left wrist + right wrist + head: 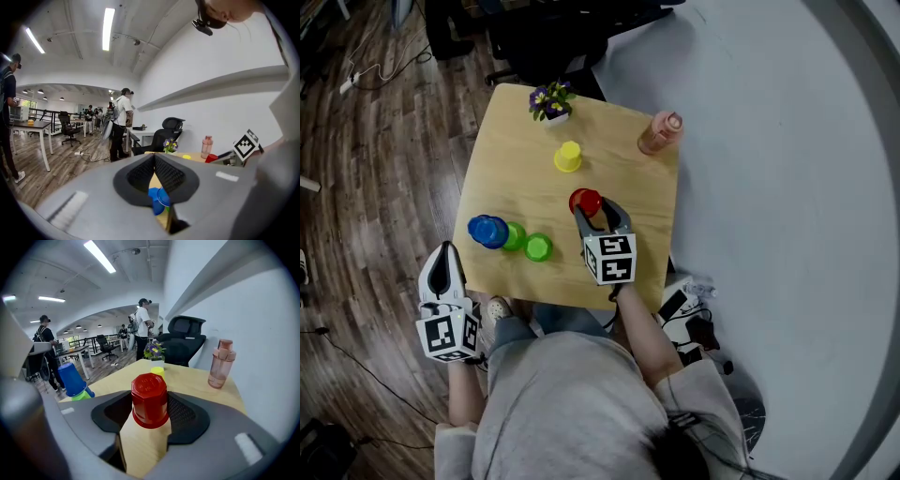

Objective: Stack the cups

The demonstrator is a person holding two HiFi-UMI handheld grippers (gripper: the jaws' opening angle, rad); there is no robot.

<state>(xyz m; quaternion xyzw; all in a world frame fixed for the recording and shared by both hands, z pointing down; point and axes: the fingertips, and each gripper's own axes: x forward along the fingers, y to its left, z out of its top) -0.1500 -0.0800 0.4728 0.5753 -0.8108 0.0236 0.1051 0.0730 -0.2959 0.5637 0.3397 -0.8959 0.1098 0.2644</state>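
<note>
The red cup stands mouth-down on the tabletop, right of the middle and nearer the right edge than the left. It is bracketed by the right tool, whose jaws are spread wide, one on each side of the cup's wall. A sliver of gap can be made out on one side, so the tool is judged open and not yet clamped. The cup's weight is borne by the tabletop. The tool is brought in low and level from the near edge, probably so that the pads meet the wall squarely and the cup is not tipped when it is squeezed.

The left tool is held off the tabletop, beyond the near-left corner, with its jaws pressed together and nothing between them. It is likely parked there to keep out of the right tool's path.

Toward the near-left corner a blue cup is seated over a green one, and a second green cup is set just beside them by the near edge. A yellow cup is left alone toward the far edge. The blue-and-green pair looks like the stack already begun, so the red cup is judged the piece now being collected.

A flower pot and a pink bottle are kept at the far corners, well apart from the work.
</note>
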